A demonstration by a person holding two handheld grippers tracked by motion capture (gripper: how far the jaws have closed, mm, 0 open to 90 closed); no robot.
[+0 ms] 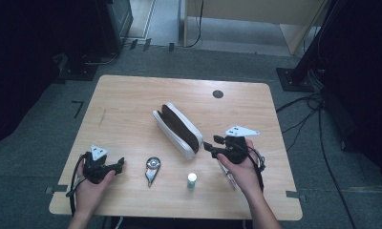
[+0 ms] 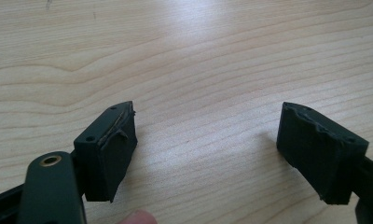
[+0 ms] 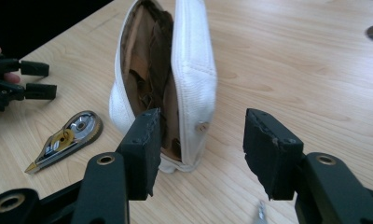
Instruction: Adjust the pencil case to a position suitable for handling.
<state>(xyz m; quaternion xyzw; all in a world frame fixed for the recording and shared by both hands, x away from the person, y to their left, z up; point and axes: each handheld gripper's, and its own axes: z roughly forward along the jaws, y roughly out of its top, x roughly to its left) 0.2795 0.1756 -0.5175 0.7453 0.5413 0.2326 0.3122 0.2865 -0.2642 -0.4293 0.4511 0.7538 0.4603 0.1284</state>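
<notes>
My right tool (image 1: 209,143) at near end of white pouch (image 1: 178,130), jaws parted, nothing pinched; in right gripper view pouch end (image 3: 194,84) stands between and just beyond jaws, no pad pressing. Pouch lies open mid-worktop (image 1: 132,100), brown lining showing. My left tool (image 1: 121,163) wide, empty, over bare wood, well apart from pouch. Correction-tape dispenser (image 1: 152,169) and small bottle (image 1: 192,180) near front edge.

In the right tool view, the open white fabric pencil case (image 3: 189,84) has its top cut off by the frame edge, and its brown inside is too shadowed to make out. A slim object under the right hand (image 1: 241,167) stays partly hidden.
</notes>
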